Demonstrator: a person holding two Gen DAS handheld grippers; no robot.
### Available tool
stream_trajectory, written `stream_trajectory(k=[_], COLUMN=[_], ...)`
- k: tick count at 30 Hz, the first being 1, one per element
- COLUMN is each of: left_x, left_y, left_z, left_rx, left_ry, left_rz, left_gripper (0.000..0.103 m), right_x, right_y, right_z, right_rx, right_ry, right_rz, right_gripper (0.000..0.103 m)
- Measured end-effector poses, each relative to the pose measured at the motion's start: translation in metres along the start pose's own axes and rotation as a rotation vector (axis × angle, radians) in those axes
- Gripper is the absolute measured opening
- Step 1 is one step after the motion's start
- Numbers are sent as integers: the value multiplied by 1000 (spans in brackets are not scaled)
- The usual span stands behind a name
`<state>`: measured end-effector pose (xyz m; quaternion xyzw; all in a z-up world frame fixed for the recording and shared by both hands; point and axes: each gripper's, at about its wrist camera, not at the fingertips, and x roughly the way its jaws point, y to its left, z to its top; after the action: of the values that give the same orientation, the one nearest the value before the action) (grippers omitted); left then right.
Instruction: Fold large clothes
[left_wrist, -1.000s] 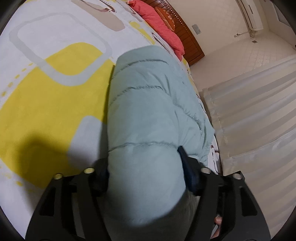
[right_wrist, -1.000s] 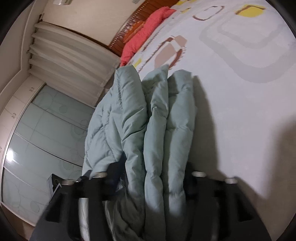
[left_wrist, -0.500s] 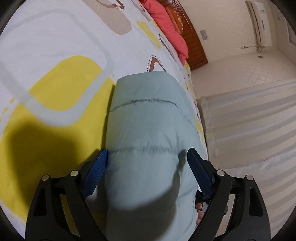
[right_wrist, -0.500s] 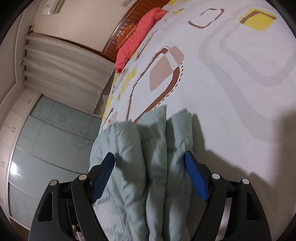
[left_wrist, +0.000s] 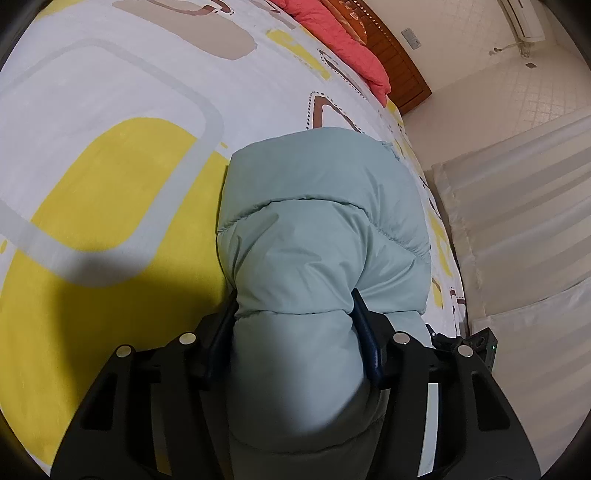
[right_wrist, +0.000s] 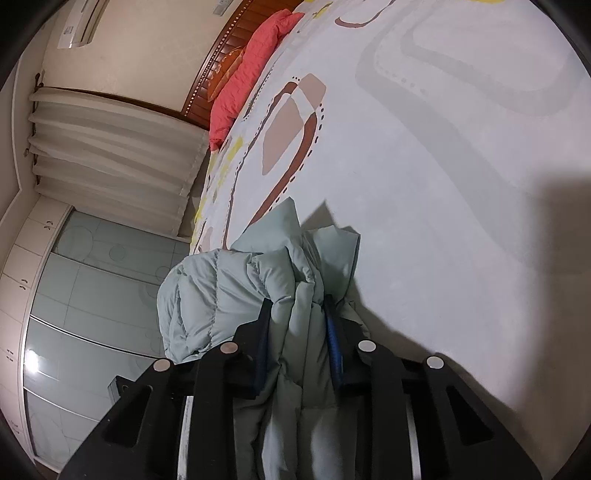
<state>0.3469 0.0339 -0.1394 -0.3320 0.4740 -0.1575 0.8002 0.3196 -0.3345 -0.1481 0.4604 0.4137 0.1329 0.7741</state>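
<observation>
A pale green quilted puffer jacket (left_wrist: 317, 229) lies bunched on the bed near its edge. My left gripper (left_wrist: 295, 306) is shut on a thick padded fold of it, the fabric bulging between the blue pads. In the right wrist view the jacket (right_wrist: 221, 288) shows as several bunched folds. My right gripper (right_wrist: 297, 306) is shut on a narrower bundle of these folds. The rest of the jacket hangs down toward me and is hidden under the grippers.
The bed sheet (left_wrist: 110, 110) is white with yellow, grey and brown shapes. A red pillow (left_wrist: 343, 40) lies at the wooden headboard (right_wrist: 225, 48). Pale curtains (left_wrist: 517, 206) and a glass-fronted wardrobe (right_wrist: 92, 314) stand beside the bed.
Half a second ago both grippers stood open around the jacket. Both have now closed on its folds, and the jacket is bunched tighter.
</observation>
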Motion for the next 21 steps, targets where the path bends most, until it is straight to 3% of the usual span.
stream_trajectory(k=[2,5,7,10,15,16,17,18,21], left_x=[-5,-12,-21,-35,-49,-46,-44,-41,-38], left_y=[-2,3,7,8,4,3,2,2,0], left_z=[-2,-5,-11,-22,-47,-52,-54,-55,-56], left_rx=[14,-30,-68,-96,-113,-99,-87,-74,-53], left_ry=[-10,-20,-23,-40,-51,-40,-29,-20,-30], left_rz=[-1,-7,-29,-54,-84,-80,-75,-74,-60], left_gripper=[58,70,75,78,85,79,66,63,54], right_x=[-1,-6,-14,-28,-42,-43,-44,-40,-36], right_y=[3,3,5,9,3,0,-2,-3,-10], right_z=[1,2,-1,-10,-34,-39,-41,-44,-47], right_rx=[-11,-12,-10,-14,-8,-3,-4,3,41], right_ry=[-2,-9,-14,-19,19,22,23,38,48], right_rz=[-5,3,20,33,53,49,42,47,70], right_gripper=[27,41,61,70,70,59,50,43,37])
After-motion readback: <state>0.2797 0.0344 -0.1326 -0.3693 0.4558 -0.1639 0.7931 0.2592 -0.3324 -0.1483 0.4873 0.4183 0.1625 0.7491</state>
